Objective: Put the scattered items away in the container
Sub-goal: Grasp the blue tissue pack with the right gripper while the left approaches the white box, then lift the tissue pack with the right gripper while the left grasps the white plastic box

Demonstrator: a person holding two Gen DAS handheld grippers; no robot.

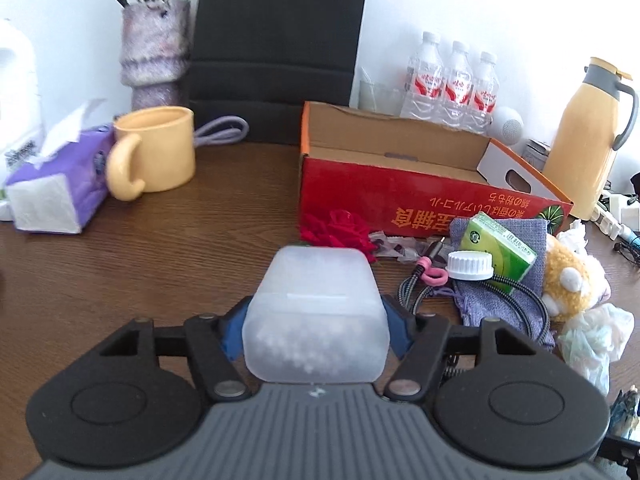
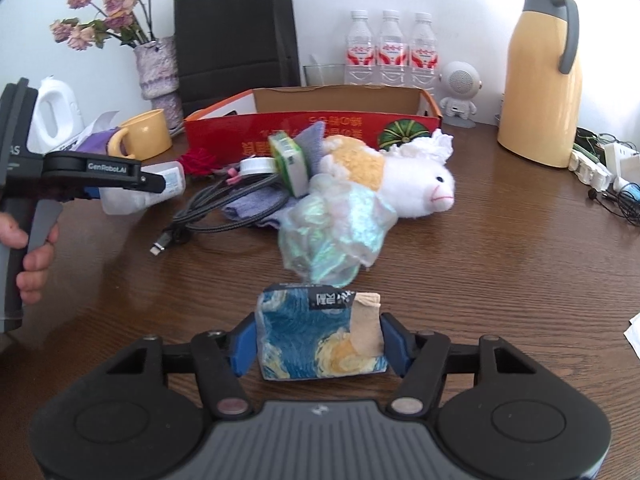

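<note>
My left gripper [image 1: 316,324] is shut on a frosted white plastic bottle [image 1: 316,312], held above the table short of the red cardboard box [image 1: 420,200]; it also shows in the right wrist view [image 2: 140,196]. My right gripper [image 2: 320,344] is shut on a blue and yellow painted-pattern packet [image 2: 320,336]. Scattered in front of the box [image 2: 312,124] lie a green carton [image 1: 496,252], a white cap [image 1: 468,266], braided cables [image 2: 216,204], a grey cloth pouch [image 1: 500,236], a red fabric rose [image 1: 340,232], a plush toy [image 2: 400,176] and a crumpled iridescent bag [image 2: 336,236].
A yellow mug [image 1: 160,152], a purple tissue pack [image 1: 56,196] and a vase [image 1: 154,56] stand at the back left. Water bottles [image 1: 452,80], a yellow thermos [image 2: 544,72], a small white speaker [image 2: 460,84] and a power strip [image 2: 600,164] are at the back right.
</note>
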